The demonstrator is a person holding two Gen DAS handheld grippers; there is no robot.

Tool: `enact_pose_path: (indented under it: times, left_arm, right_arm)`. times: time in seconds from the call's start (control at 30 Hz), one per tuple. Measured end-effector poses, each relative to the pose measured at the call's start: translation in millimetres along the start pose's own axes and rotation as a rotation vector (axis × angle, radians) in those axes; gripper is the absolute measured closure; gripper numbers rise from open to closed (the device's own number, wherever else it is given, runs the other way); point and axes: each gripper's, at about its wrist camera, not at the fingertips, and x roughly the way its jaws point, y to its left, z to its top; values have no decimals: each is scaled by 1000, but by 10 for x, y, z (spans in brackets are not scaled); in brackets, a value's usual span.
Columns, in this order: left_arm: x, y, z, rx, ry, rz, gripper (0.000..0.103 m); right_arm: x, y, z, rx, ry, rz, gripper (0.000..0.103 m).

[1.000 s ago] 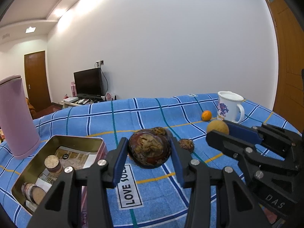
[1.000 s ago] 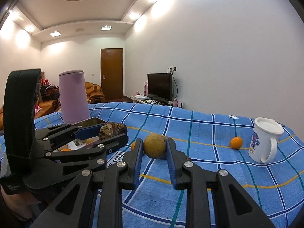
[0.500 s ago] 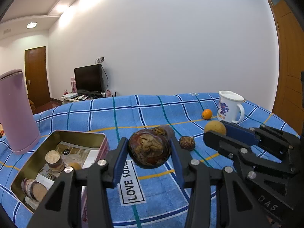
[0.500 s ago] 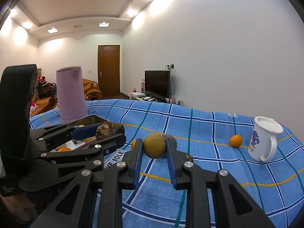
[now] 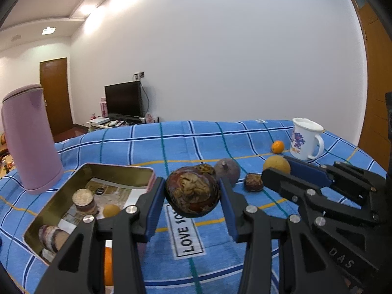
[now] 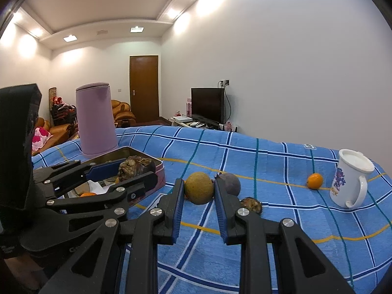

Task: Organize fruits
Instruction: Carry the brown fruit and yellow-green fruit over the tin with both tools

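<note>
My left gripper (image 5: 192, 196) is shut on a large wrinkled dark-red fruit (image 5: 192, 194), held above the blue checked cloth just right of the open gold tin (image 5: 61, 196). My right gripper (image 6: 199, 188) is shut on a round yellow-brown fruit (image 6: 199, 188), also seen as the yellow fruit (image 5: 276, 164) in the left wrist view. On the cloth lie a smooth purple fruit (image 6: 230, 183), a small shrivelled brown fruit (image 6: 251, 204) and a small orange (image 6: 314, 180). The tin holds a yellow fruit (image 5: 111, 210) and several round packets.
A tall pink canister (image 5: 30, 139) stands behind the tin at the left. A white printed mug (image 6: 350, 178) stands at the right, near the small orange. A "LOVE SOLE" label (image 5: 186, 232) lies on the cloth in front. A television and door lie beyond.
Both grippers keep their fruits. The views have tilted slightly down, so the tin and the purple and shrivelled fruits on the cloth show more fully.
</note>
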Motion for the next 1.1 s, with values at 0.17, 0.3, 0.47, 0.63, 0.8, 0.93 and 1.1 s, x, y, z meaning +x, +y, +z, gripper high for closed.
enact_pose_path:
  times: [0.17, 0.3, 0.47, 0.63, 0.8, 0.93, 1.1]
  left_arm:
    - [-8, 121, -19, -20, 11, 34, 57]
    - [-21, 193, -34, -24, 19, 63, 57]
    - [-39, 307, -49, -38, 26, 87, 57]
    - [-55, 408, -67, -54, 34, 98, 57]
    - [-75, 498, -79, -62, 36, 113, 57]
    - [-84, 575, -86, -73, 38, 131, 57]
    - [-91, 688, -99, -90, 48, 150, 57]
  right_arm:
    - [71, 74, 14, -10, 17, 20, 77]
    - [144, 163, 30, -30, 34, 35, 77]
    - [217, 260, 48, -47, 45, 51, 77]
    - [276, 320, 61, -49, 57, 66, 77]
    - [330, 384, 77, -56, 63, 82, 77]
    - [370, 446, 93, -66, 67, 94, 77]
    - [426, 527, 109, -75, 75, 111, 77]
